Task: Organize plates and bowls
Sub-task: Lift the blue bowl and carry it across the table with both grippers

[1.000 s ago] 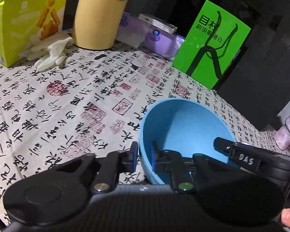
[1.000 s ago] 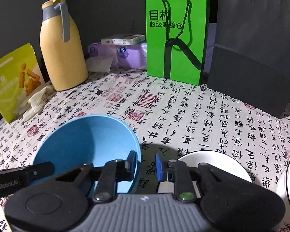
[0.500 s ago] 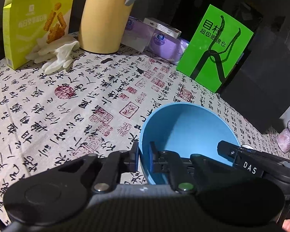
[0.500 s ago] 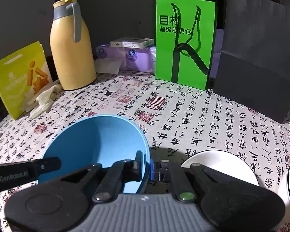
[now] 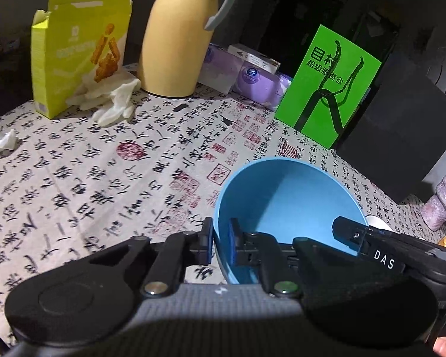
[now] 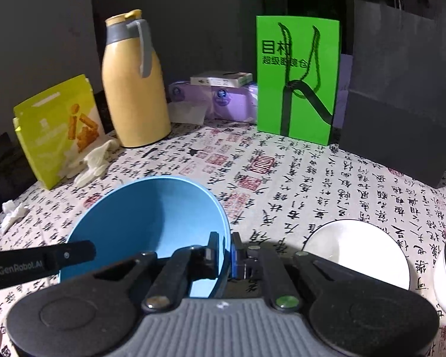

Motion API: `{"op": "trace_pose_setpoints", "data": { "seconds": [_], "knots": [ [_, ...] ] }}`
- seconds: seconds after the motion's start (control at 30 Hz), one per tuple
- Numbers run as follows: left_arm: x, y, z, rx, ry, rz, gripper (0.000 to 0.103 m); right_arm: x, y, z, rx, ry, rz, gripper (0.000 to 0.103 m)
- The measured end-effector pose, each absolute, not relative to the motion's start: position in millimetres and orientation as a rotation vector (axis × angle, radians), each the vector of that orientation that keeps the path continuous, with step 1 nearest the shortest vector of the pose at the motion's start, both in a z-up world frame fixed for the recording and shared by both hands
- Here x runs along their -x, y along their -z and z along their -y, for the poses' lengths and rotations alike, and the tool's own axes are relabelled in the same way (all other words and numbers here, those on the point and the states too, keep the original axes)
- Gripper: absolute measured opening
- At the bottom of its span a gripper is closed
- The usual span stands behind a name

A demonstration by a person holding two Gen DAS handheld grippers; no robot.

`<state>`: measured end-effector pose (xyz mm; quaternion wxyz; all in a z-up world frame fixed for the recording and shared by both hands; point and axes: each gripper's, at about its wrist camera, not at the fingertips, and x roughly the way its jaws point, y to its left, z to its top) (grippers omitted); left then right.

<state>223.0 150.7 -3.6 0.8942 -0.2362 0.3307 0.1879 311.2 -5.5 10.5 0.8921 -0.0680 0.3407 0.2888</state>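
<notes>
White plate [image 6: 356, 253] shows plainly only from the right tool [image 6: 226, 255].

Dim room, dark bg, light from above on tablecloth [image 5: 74, 178], fisheye bend at edges, slight blur

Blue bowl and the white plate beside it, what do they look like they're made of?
Blue bowl: probably plastic or melamine; matte, uniform colour, thin rim, no sharp reflections. White plate: likely glazed ceramic; smooth, with a soft sheen, though the dim light leaves that open.
</notes>
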Motion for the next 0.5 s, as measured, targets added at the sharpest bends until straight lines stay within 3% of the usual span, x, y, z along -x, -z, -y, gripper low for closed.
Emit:
{"op": "trace_pose_setpoints", "data": {
  "seconds": [0.5],
  "knots": [
    [-152, -10, -167, 0.497, -0.428, -0.657, 0.011, -252, -20, -12, 0.121, -0.642, -0.704, 0.007]
  ]
}}
